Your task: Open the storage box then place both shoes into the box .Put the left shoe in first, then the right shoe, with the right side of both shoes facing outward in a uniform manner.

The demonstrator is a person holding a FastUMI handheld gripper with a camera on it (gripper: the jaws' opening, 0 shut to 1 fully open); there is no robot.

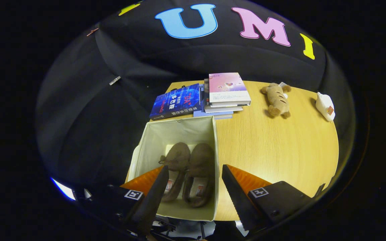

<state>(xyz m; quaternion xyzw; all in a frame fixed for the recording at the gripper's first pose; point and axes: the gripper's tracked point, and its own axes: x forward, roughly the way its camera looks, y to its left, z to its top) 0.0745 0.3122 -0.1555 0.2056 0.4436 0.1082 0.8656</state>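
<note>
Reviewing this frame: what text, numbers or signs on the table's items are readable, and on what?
Blue book cover: large print, turned and blurred, not readable.
Pink book: small lines, too small.
Shoes inside the storage box: insole tags, too small.
White object: red mark, unreadable.
Tongs, open above the box: square markers, no words.

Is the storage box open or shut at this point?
Open. The storage box has no lid across its top, and both brown shoes lie side by side on its floor, beneath the open gripper.
</note>
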